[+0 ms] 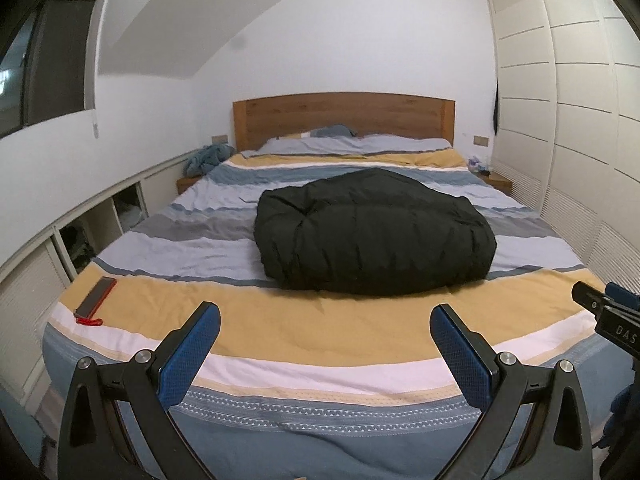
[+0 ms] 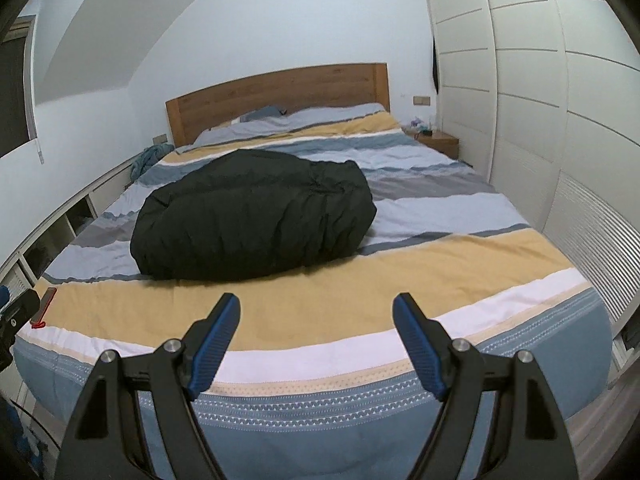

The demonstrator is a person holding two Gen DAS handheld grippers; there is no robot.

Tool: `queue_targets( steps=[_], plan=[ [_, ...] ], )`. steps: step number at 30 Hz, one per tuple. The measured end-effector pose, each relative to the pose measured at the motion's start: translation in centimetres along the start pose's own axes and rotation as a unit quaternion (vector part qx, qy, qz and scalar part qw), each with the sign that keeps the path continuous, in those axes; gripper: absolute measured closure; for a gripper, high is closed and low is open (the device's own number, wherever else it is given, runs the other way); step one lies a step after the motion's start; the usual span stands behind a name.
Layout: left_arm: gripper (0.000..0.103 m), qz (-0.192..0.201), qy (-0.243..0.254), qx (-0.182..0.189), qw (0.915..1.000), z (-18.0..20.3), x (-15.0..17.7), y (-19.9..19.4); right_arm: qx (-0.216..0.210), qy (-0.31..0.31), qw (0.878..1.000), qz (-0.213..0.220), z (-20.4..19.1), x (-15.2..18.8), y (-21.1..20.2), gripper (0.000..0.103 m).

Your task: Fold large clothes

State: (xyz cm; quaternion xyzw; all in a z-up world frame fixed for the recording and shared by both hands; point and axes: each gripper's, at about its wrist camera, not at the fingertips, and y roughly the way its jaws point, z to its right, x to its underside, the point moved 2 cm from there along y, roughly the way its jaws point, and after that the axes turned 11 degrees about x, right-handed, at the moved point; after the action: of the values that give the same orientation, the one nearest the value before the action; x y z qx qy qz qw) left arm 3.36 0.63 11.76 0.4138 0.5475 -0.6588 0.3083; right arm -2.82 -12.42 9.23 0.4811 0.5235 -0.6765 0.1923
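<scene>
A large black puffy garment (image 1: pixel 374 230) lies bundled in a thick folded heap on the middle of the bed (image 1: pixel 304 320); it also shows in the right wrist view (image 2: pixel 252 216). My left gripper (image 1: pixel 325 316) is open and empty, held above the foot of the bed, well short of the garment. My right gripper (image 2: pixel 317 307) is open and empty too, over the foot edge (image 2: pixel 360 344), apart from the garment. The tip of the right gripper shows at the right edge of the left wrist view (image 1: pixel 600 304).
A dark phone with a red strap (image 1: pixel 96 294) lies on the bed's near left corner. White wardrobe doors (image 1: pixel 580 120) run along the right side, low open shelves (image 1: pixel 100 224) along the left. Wooden headboard (image 1: pixel 344 118), pillows and nightstands stand at the far end.
</scene>
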Motion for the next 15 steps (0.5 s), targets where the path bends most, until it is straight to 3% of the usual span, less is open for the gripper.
queue_targets(
  steps=[6, 15],
  plan=[
    [0.001, 0.011, 0.005, -0.014, 0.9998, 0.2, 0.4, 0.8, 0.003, -0.015, 1.0, 0.014, -0.6, 0.4, 0.4, 0.025],
    [0.001, -0.03, 0.014, -0.009, 0.9994, 0.4, 1.7, 4.2, 0.005, -0.027, 1.0, -0.015, -1.0, 1.8, 3.7, 0.025]
  ],
)
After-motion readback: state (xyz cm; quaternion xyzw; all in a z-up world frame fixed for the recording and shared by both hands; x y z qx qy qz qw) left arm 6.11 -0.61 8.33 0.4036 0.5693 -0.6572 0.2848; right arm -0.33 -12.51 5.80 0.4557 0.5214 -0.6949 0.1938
